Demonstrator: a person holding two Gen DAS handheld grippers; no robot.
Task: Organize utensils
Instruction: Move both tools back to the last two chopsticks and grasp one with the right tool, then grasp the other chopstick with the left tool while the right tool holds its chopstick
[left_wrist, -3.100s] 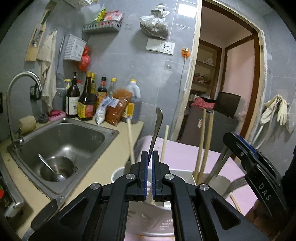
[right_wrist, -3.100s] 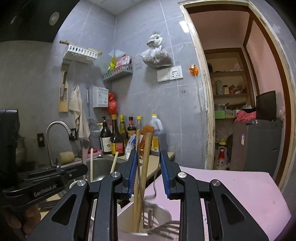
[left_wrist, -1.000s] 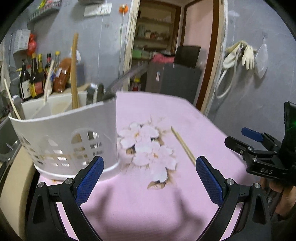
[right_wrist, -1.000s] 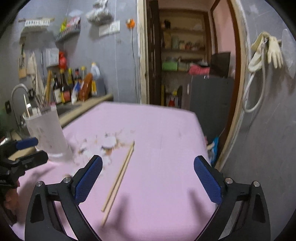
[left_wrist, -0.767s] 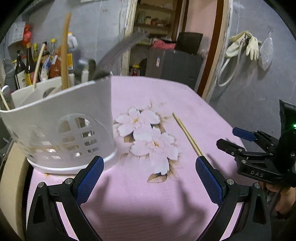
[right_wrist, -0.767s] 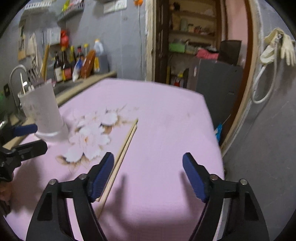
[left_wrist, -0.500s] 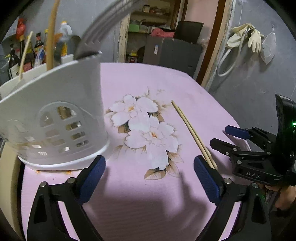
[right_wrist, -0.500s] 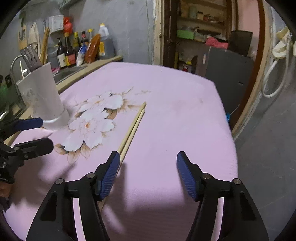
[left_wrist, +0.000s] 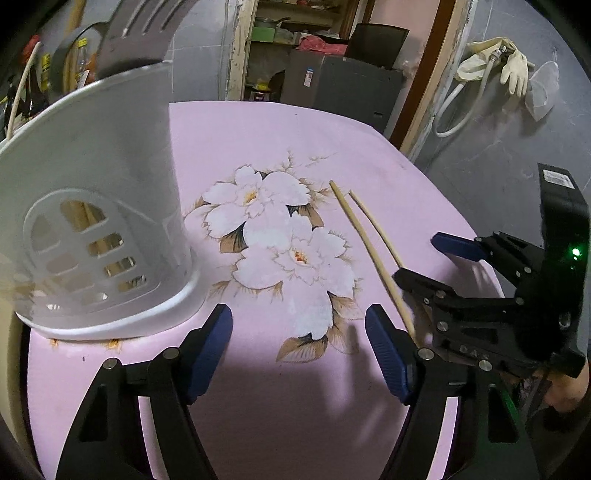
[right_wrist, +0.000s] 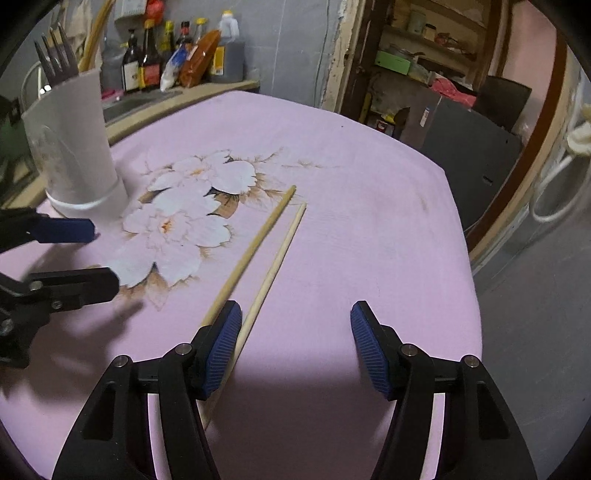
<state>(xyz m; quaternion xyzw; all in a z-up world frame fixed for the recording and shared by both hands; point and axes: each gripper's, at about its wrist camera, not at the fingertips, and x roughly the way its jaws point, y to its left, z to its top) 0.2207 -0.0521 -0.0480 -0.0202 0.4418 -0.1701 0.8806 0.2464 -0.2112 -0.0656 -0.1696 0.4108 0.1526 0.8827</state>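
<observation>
- While both grippers hang low over the bench (right_wrist: 369, 192), a pink cloth-covered top printed with white flowers, the step in hand looks like the pickup of the last loose utensils.
- Nearest in the right wrist view, at the bottom of the frame, the right gripper (right_wrist: 295, 343) has its blue-padded fingers (right_wrist: 221, 347) apart and closing, with only bare cloth in the gap; nothing is gripped.
- Just left of that gap lie the two pale wooden chopsticks (right_wrist: 258, 243), side by side; the near end of one passes right beside the left-hand pad, though I cannot tell whether it touches.
- From there the sticks run up toward the centre of the frame, their far ends beside the flower print.
- At the bottom of the left wrist view, the left gripper (left_wrist: 299, 343) also has its fingers (left_wrist: 207, 347) apart and closing on nothing, over the lower petals of the print.
- Farther off, at the left of that view, stands the white plastic slotted utensil holder (left_wrist: 92, 206), upright on the bench, with a grey slotted spatula (left_wrist: 144, 33) rising from it at the upper left.
- My judgement: the right gripper must shift slightly left so the chopsticks sit between its pads, then pinch both together.
- Thin, round sticks lying flat may roll or split apart, so the pads should meet them squarely, close to the cloth.
- Afterwards they need tipping upright to drop into the holder.
</observation>
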